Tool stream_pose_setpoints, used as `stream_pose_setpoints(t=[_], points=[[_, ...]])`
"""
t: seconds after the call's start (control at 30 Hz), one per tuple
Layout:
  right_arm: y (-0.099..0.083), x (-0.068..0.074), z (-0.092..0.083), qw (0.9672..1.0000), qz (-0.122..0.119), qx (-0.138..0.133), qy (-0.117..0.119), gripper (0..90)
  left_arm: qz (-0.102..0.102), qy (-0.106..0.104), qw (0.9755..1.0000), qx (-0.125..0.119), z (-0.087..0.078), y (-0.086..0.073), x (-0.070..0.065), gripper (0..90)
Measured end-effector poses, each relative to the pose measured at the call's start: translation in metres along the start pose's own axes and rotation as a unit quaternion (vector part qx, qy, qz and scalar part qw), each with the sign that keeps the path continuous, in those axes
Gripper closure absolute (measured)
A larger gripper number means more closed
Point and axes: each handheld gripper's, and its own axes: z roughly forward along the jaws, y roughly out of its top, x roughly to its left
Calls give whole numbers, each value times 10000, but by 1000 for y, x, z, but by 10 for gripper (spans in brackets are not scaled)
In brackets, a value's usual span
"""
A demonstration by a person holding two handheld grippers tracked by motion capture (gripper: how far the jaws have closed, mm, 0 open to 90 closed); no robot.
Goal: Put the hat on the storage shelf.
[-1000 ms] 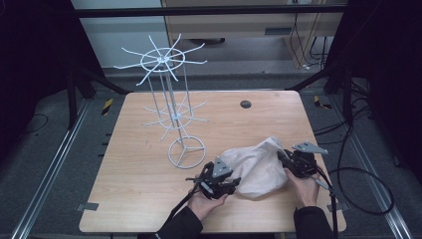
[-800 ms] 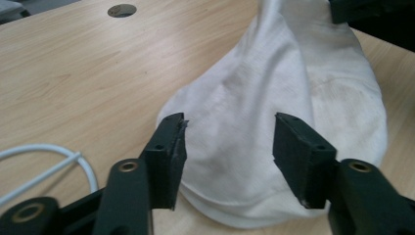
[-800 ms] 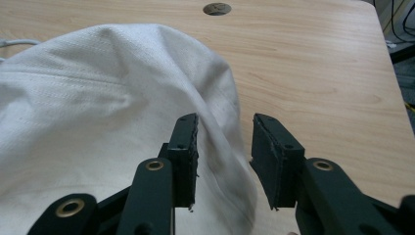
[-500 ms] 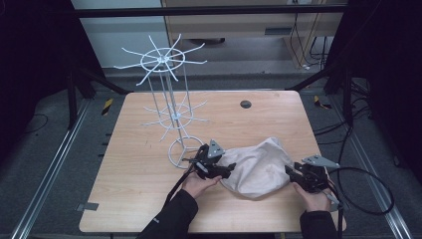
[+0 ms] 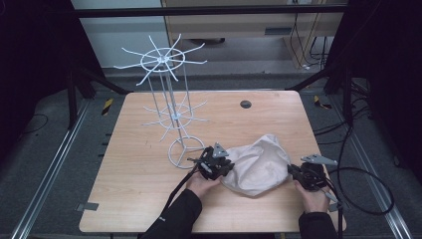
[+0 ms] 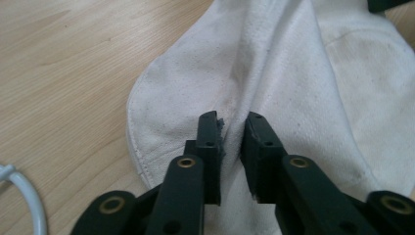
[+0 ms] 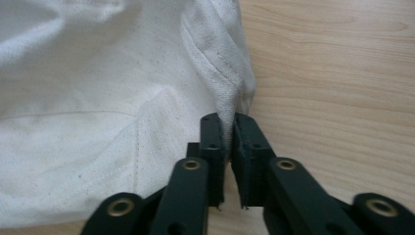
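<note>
Each pinch takes only a thin ridge of the cream cloth bag point(image 5: 259, 167), so I reckon a fold could slide out if the hands pull apart or lift unevenly, and a sagging bag might snag the white wire rack point(image 5: 171, 107) just behind its left end. The right gripper point(image 7: 230, 128), at the bag's right edge, has just been closing and now clamps a seamed fold; the left gripper point(image 6: 234, 128), at the bag's left end, has also been closing, a crease caught between its near-closed jaws.
</note>
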Motion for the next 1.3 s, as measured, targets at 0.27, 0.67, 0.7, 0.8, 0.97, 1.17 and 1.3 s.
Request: stream_pose_setpoints(t=[0.27,0.67,0.7,0.8,0.97,1.17,1.3], points=[[21,1,20,9997,-135,-32,-189,887,-214,-394,9989,-146,-14,-8,-12,883],[45,-6,55,9993,-144,-324,94,881,-64,-685,9969,-373,-7,-11,-66,882],[46,-8,57,9993,-133,-331,118,881,-22,-668,9971,-363,-6,-10,-69,882],[50,-9,60,9989,-202,-369,207,883,-18,-649,9973,-356,-2,-8,-74,880],[53,-5,65,9984,-192,-419,316,883,-95,-657,9970,-400,3,-7,-78,872],[53,-7,66,9989,-229,-360,176,859,-94,-690,9964,-487,-3,-5,-76,784],[55,-8,54,9979,-226,-604,-37,763,17,-487,9972,-563,-26,-3,-69,640]])
